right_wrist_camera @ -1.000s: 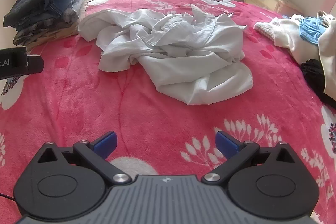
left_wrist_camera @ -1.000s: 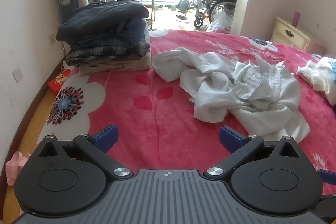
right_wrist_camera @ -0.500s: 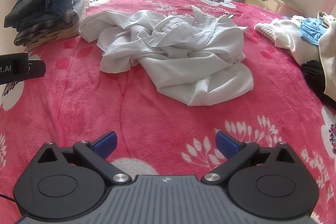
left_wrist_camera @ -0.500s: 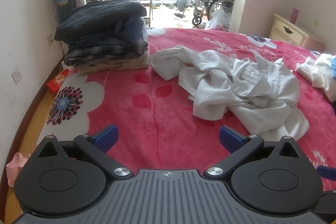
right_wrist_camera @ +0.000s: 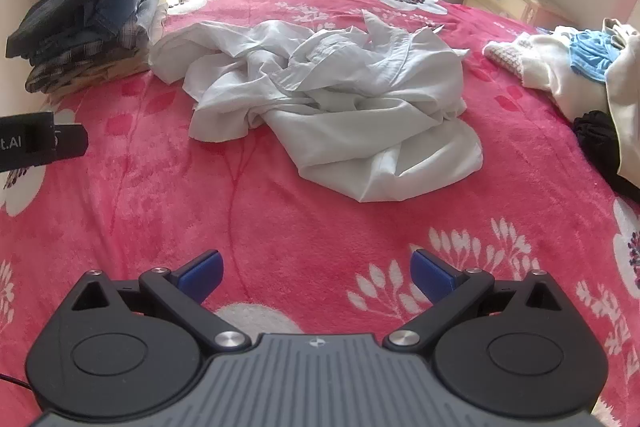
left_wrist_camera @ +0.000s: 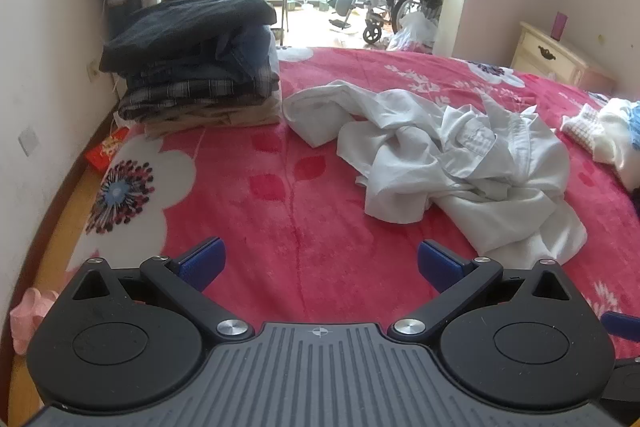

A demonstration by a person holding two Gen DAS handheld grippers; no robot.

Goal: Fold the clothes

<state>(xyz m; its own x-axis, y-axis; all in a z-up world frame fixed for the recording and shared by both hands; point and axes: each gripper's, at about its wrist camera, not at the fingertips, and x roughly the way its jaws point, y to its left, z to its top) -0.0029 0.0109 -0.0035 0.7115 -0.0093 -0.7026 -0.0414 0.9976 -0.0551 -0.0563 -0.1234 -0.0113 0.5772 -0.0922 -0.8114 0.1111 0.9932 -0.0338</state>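
A crumpled white shirt [left_wrist_camera: 460,155] [right_wrist_camera: 332,103] lies in a heap on the red flowered bedspread [left_wrist_camera: 256,195] [right_wrist_camera: 168,211]. My left gripper [left_wrist_camera: 320,261] hovers open over bare bedspread, short of the shirt and to its left, nothing between its blue pads. My right gripper [right_wrist_camera: 316,273] is open too, held back from the shirt's near hem. The left gripper's black body [right_wrist_camera: 40,143] shows at the left edge of the right wrist view.
A stack of folded dark clothes [left_wrist_camera: 192,67] [right_wrist_camera: 84,27] sits at the bed's far left corner by the wall. Loose white, blue and black garments [right_wrist_camera: 584,75] lie at the right. A nightstand [left_wrist_camera: 556,57] and wheelchair [left_wrist_camera: 404,3] stand beyond the bed.
Both grippers stay open. The left view has shifted slightly, the shirt and stack sitting a little lower and nearer. The right view is almost unchanged.
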